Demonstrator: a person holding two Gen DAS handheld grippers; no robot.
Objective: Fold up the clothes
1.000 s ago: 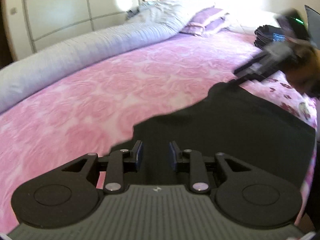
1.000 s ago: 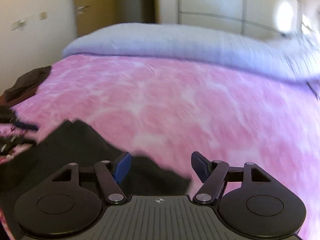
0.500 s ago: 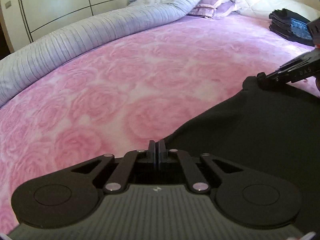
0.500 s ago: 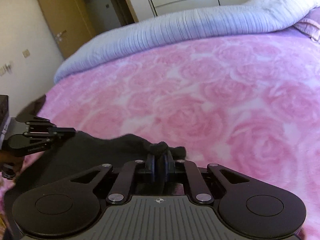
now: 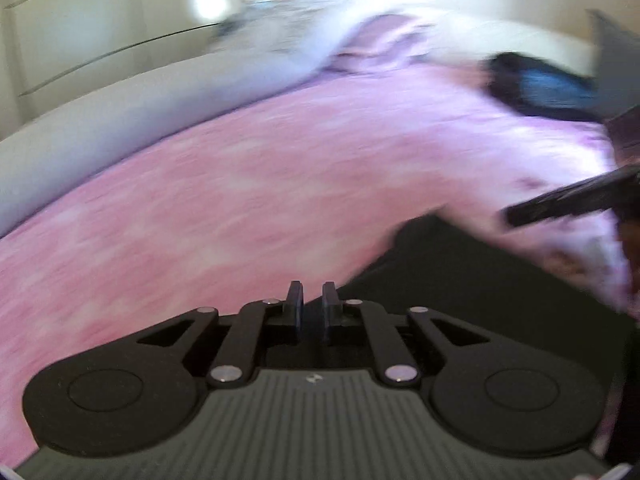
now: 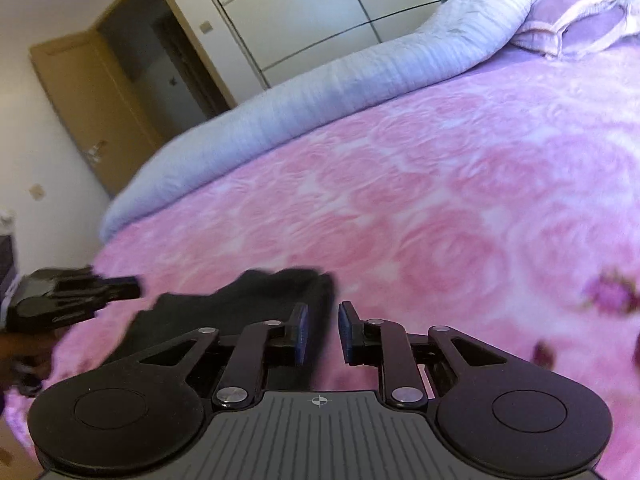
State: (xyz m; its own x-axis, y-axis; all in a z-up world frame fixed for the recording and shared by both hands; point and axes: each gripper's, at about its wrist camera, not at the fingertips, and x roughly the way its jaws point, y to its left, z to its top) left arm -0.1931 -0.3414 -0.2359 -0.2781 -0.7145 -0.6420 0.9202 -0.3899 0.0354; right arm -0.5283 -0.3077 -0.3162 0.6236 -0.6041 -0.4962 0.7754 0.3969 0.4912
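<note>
Left wrist view, though blurred, shows your left gripper point(image 5: 311, 305) with jaws opening and nothing between them – the black garment point(image 5: 472, 280) lies flat on the pink bedspread point(image 5: 240, 200) just ahead and right. Your right gripper point(image 6: 323, 330) is opening too, empty, at the garment's bunched edge point(image 6: 256, 300). A folded dark stack point(image 5: 536, 84) sits far right; the grey duvet point(image 6: 320, 92) rolls along the far side.
</note>
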